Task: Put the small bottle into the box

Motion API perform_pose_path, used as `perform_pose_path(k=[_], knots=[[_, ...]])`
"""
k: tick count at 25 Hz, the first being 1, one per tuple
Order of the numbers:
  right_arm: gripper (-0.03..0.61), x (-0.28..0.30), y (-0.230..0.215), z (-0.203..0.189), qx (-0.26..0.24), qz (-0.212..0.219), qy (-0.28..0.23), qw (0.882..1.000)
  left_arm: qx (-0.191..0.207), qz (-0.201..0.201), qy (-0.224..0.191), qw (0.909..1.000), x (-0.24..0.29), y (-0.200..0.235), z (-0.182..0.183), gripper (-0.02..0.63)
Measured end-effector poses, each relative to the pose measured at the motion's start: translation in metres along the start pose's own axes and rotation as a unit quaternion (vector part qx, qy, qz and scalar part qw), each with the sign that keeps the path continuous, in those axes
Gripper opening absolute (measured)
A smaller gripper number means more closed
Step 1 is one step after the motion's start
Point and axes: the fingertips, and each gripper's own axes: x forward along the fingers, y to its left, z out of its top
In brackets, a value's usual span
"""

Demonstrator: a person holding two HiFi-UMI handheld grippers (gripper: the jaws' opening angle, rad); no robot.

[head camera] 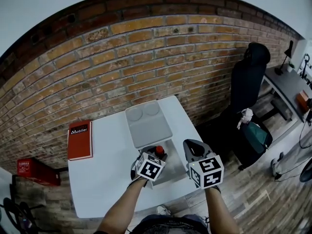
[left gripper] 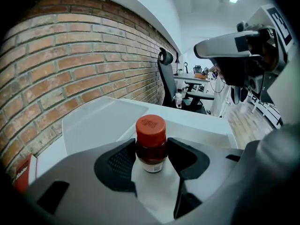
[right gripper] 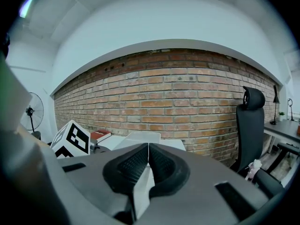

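White table (head camera: 107, 174) against a brick wall (head camera: 122, 57). On it is a grey box (head camera: 173, 167), open. Its lid (head camera: 147, 126) is laid back toward the wall, with two round hollows at the far end. A red book (head camera: 80, 140) lies flat at the table's left edge, well apart from the box. A black office chair (head camera: 248, 77) stands off to the right, beyond the table.

Left gripper (head camera: 156, 156): jaws set wide, closed on the small bottle (left gripper: 151, 139). The ribbed pads (left gripper: 123, 161) press the dark body from both sides, just under the red cap. The bottle is upright, with a pale label band at its foot. It sits over the open tray of the box, on the near side of the lid. The foot looks low against the grey floor, but whether it touches or hangs just clear I cannot tell from either view.

Right gripper (right gripper: 148, 161): jaws fully together, pads meeting, nothing between them. It is held just to the right of the left gripper, above the box's right side, and touches neither box nor bottle. Its own view looks past the lid to the wall, with the left gripper's marker cube (right gripper: 72, 139) at the left.
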Motion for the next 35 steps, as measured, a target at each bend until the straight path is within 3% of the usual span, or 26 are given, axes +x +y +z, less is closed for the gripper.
perform_pose_path(k=[5, 12, 27, 35], knots=[[0.021, -0.001, 0.0, 0.0, -0.001, 0.002, -0.003, 1.0, 0.031, 0.001, 0.019, 0.9993, 0.004, -0.006, -0.002, 0.23], [0.021, -0.005, -0.003, -0.002, 0.007, -0.001, -0.002, 1.0, 0.043, 0.003, 0.037, 0.9984, 0.009, -0.008, -0.005, 0.23], [0.021, -0.006, -0.006, -0.003, 0.007, 0.01, -0.003, 1.0, 0.035, 0.001, 0.046, 0.9983, 0.008, -0.008, -0.005, 0.232], [0.021, -0.004, -0.003, -0.004, 0.007, 0.024, -0.002, 1.0, 0.011, 0.014, 0.049, 0.9986, 0.0, 0.0, -0.017, 0.256]])
